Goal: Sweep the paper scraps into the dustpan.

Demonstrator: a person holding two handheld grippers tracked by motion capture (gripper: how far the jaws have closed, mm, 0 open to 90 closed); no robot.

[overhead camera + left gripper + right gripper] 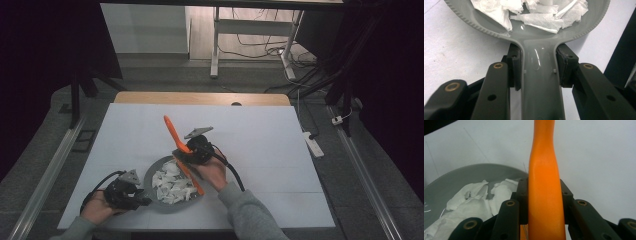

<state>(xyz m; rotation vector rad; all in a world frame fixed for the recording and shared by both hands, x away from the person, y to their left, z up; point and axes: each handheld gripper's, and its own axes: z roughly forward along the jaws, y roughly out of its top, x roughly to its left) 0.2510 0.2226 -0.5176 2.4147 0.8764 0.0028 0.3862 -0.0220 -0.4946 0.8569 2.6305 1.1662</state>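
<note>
Both fingers (564, 66) flanking pan handle (541, 82), close-up.

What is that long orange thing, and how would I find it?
Look at the big white table, then find the round grey plastic pan full of torn white paper scraps near its front edge. Leaning over the pan's right side, clamped in the right tool, is the long orange plastic spatula, the only brightly coloured thing there.

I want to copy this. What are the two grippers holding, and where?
Left gripper clamps the grey dustpan by its handle; right gripper clamps the orange handle mid-length.
</note>
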